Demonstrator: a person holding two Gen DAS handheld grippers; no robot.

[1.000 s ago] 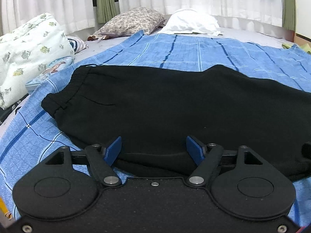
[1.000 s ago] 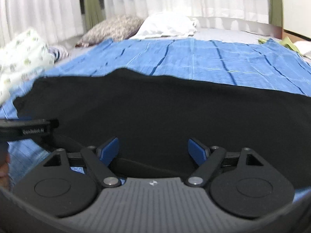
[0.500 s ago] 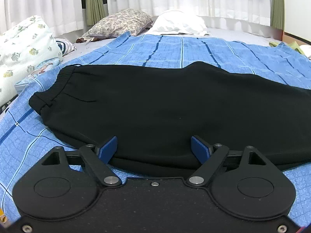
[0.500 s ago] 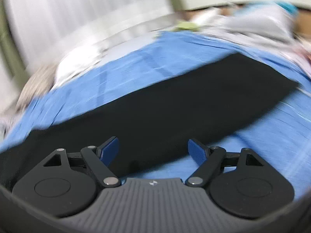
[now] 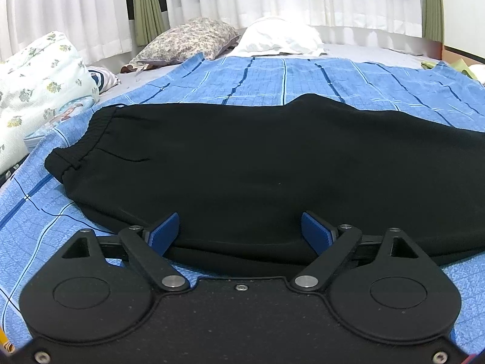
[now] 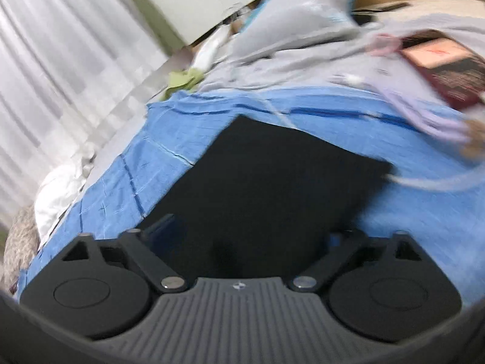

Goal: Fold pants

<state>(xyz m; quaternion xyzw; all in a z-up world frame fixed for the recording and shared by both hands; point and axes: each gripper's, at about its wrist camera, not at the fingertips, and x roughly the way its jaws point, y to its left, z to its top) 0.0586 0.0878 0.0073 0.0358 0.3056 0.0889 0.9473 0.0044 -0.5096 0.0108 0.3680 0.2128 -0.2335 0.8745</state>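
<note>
your left gripper (image 5: 239, 230) sits at the near edge of the black pants (image 5: 242, 166), jaws opening and gripping nothing; the fabric lies between and beyond the pads, waistband (image 5: 88, 142) off past the left jaw, spread flat on the blue blanket (image 5: 303, 75), probably so the next fold starts clean. your right gripper (image 6: 248, 233) hovers over the leg end, hem (image 6: 303, 142) ahead of the jaws, which are also opening and empty, likely set to take that end.

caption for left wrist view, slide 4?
Left claw opening over the near edge of black pants, laid flat on a blue blanket.
</note>
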